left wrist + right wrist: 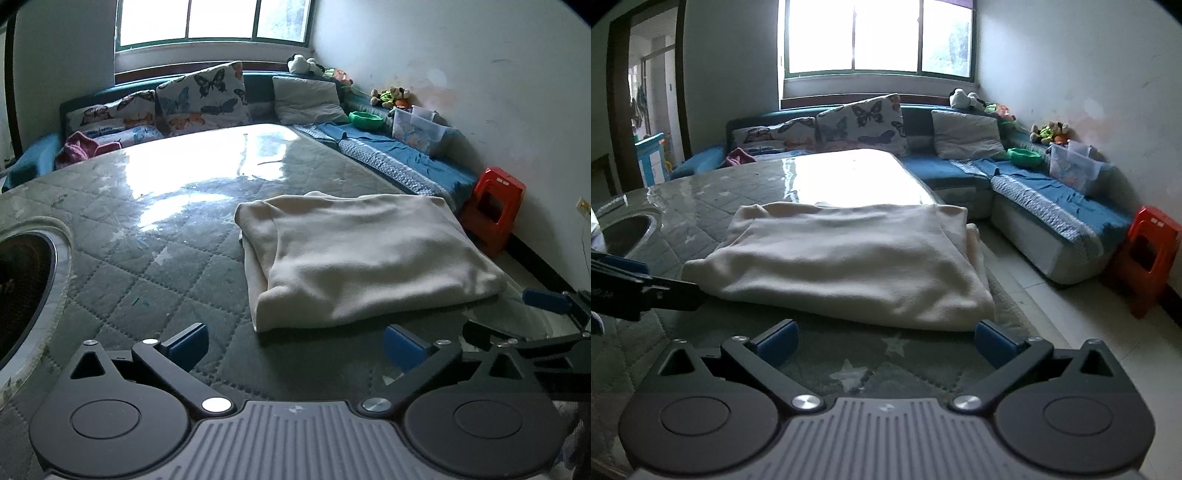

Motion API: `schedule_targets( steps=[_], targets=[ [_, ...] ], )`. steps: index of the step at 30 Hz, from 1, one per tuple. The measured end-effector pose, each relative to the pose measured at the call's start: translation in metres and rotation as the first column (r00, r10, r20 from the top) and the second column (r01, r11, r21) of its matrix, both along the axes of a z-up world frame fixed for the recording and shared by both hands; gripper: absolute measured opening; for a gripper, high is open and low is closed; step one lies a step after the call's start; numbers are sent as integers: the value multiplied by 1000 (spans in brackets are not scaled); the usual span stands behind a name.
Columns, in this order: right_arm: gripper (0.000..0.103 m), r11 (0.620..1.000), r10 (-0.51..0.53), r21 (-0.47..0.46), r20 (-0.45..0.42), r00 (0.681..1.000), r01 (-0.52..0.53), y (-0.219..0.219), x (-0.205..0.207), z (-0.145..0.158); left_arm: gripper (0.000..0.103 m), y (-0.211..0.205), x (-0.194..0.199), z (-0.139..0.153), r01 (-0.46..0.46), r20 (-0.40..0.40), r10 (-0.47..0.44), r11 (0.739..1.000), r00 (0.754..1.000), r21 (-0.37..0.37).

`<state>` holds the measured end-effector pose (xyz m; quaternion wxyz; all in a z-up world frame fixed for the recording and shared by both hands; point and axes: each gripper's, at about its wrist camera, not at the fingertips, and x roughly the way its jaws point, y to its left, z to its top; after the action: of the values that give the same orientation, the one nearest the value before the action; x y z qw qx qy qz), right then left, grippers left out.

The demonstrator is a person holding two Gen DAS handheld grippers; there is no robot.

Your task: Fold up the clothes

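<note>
Cream garment lies folded on the quilted table. Left gripper and right gripper sit just short of its near edge, jaws spread wide, holding nothing.

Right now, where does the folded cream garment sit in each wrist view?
Left wrist: folded cream garment lies right of centre on the quilted table.
Right wrist: it lies centre, just beyond the open jaws.
Shared landmark: red stool, at the right edge in both.
</note>
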<state>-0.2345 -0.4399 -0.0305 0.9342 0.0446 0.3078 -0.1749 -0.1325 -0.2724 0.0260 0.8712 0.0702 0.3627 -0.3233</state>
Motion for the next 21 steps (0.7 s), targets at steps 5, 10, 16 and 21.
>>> schedule_targets(
  steps=[5,10,16,21],
  targets=[
    [103,1000,-2,-3,21,1000,2,7,-8,2,103,3,-8,-2,-1,4,1,1000,1000,9],
    [103,1000,-11,7,45,999,11,14,-18,2,103,9,-18,-1,-4,21,4,1000,1000,11],
    [103,1000,-18,-12,59,998,19,28,-28,3,103,21,-30,1,-11,44,11,1000,999,4],
    [103,999,-28,-37,72,997,30,41,-36,6,103,29,-39,2,-9,61,9,1000,998,-7]
  ],
)
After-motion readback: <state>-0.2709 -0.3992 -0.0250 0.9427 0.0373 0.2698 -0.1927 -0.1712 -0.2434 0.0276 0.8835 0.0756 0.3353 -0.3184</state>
